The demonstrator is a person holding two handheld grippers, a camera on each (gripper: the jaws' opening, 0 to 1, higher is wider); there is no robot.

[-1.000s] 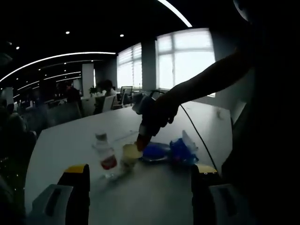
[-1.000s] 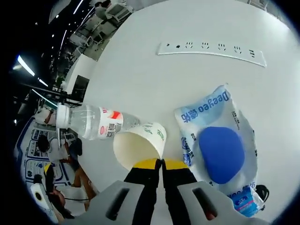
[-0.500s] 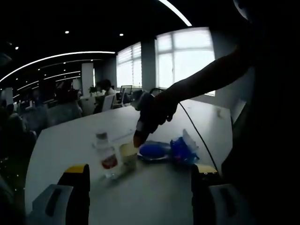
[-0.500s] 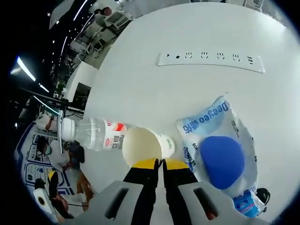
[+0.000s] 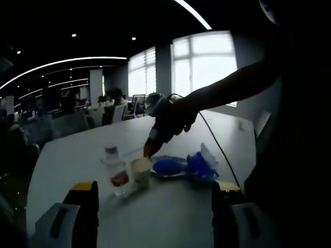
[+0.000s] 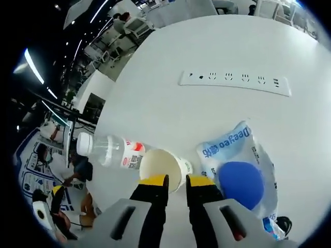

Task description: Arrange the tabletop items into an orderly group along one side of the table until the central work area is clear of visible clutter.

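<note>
Setting: dim open office with bright windows behind; white table (image 6: 170, 88) with a built-in socket strip (image 6: 235, 82).
Paper cup (image 6: 164, 168): stands upright on the table, cream inside, just above the right gripper's jaw tips in the right gripper view; in the left gripper view it sits between the bottle and the blue items.
Water bottle (image 6: 113, 151): clear, white cap, red-and-white label; upright, just beside the cup.
Wipes pack (image 6: 235, 155): pale blue, lying flat beside the cup, with a round blue lid (image 6: 241, 185) on it.
Right gripper (image 6: 177, 180): jaws slightly parted, a narrow gap between the yellow tips, nothing between them; poised just above the cup.
Left gripper (image 5: 155, 188): jaws wide apart, empty, well back from the group.
</note>
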